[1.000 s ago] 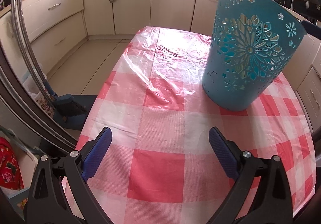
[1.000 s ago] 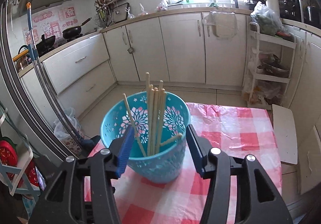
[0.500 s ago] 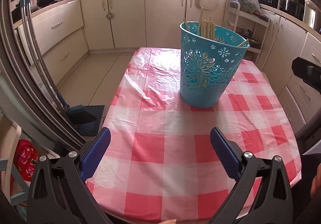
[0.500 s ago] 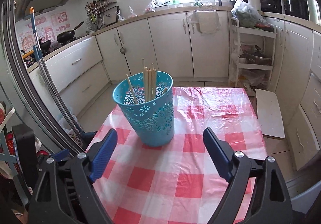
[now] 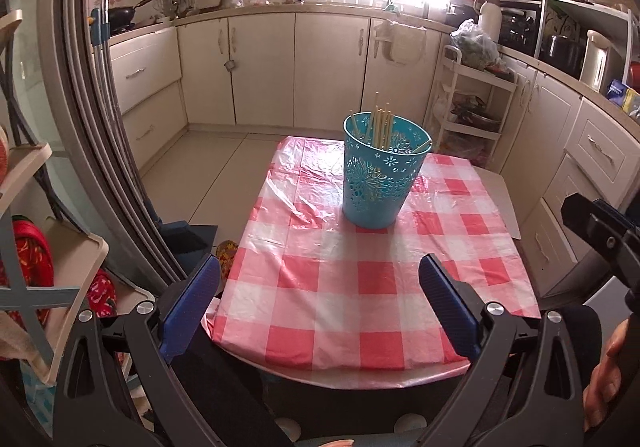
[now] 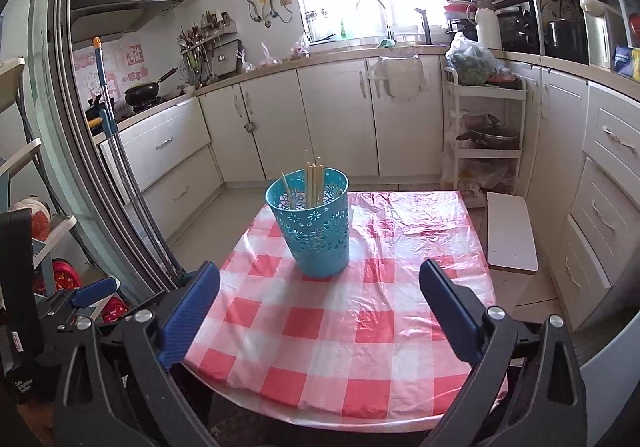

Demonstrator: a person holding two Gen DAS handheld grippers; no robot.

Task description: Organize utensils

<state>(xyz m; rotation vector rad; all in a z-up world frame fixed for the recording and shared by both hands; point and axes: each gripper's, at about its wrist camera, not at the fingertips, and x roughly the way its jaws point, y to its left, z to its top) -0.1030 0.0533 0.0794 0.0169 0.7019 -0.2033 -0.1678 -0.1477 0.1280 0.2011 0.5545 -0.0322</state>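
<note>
Both grippers pulled back from the teal basket point(image 6: 312, 225); our right gripper point(image 6: 320, 311) just spread open, empty, the left gripper point(image 5: 320, 303) too. Chopsticks point(image 6: 314, 185) stand inside it mid-table, so sorting looks done.

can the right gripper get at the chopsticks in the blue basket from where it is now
Probably yes. The right gripper is open and empty, nothing lies on the checked tablecloth before the basket, and the chopsticks stick up above its rim.
</note>
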